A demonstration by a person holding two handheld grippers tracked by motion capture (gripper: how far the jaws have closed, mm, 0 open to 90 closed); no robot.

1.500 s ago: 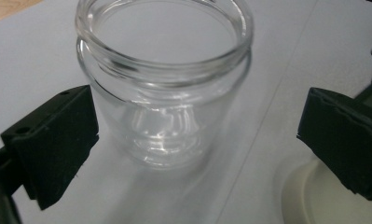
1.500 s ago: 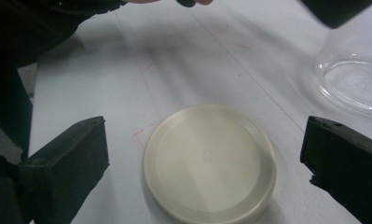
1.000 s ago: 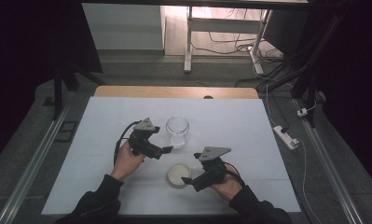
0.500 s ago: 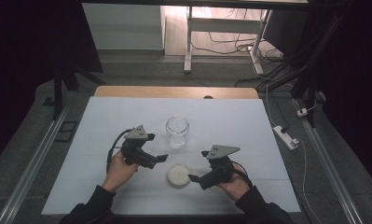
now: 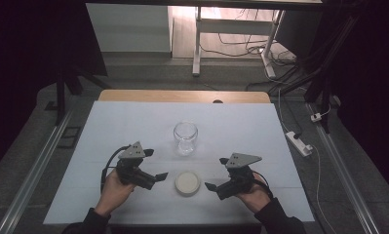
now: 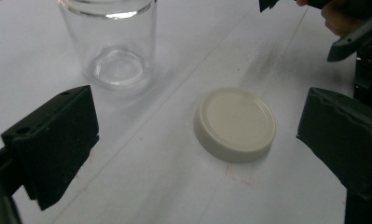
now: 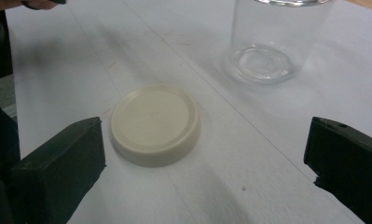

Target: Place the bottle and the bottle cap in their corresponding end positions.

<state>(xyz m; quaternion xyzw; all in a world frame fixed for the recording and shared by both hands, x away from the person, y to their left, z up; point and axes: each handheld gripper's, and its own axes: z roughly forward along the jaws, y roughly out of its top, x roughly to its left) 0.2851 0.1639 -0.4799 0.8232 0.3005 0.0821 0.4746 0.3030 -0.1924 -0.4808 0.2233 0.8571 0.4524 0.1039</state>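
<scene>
Cream plastic lid (image 5: 187,183) sitting flat on the white table (image 5: 109,126), top side up, near the front edge and roughly in the middle left-to-right. Just beyond it, a bit farther from the person, there's a clear glass jar (image 5: 185,138) standing upright with its mouth open and nothing in it as far as I can see. Lid and jar are near each other but not touching.

Both hands are in from the near side, each holding one of those two-jaw grippers. Left gripper (image 5: 159,177) is just left of the lid, pointing right toward it, jaws spread wide and holding nothing. In the left gripper view the lid (image 6: 234,123) sits between the two black jaws but farther out, closer to the right one, and no jaw touches it; the jar (image 6: 111,42) is up in the far left of that shot.

Right gripper (image 5: 210,186) mirrors it from just right of the lid, pointing left, also released and wide open. Its own view has the lid (image 7: 155,125) just beyond the left jaw, a thin gap between them, and the jar (image 7: 277,39) farther off toward the right.

So the lid's bracketed by both grippers, one each side, neither touching it. Each gripper has a grey three-cornered plate on top and a black cable trailing back.
</scene>
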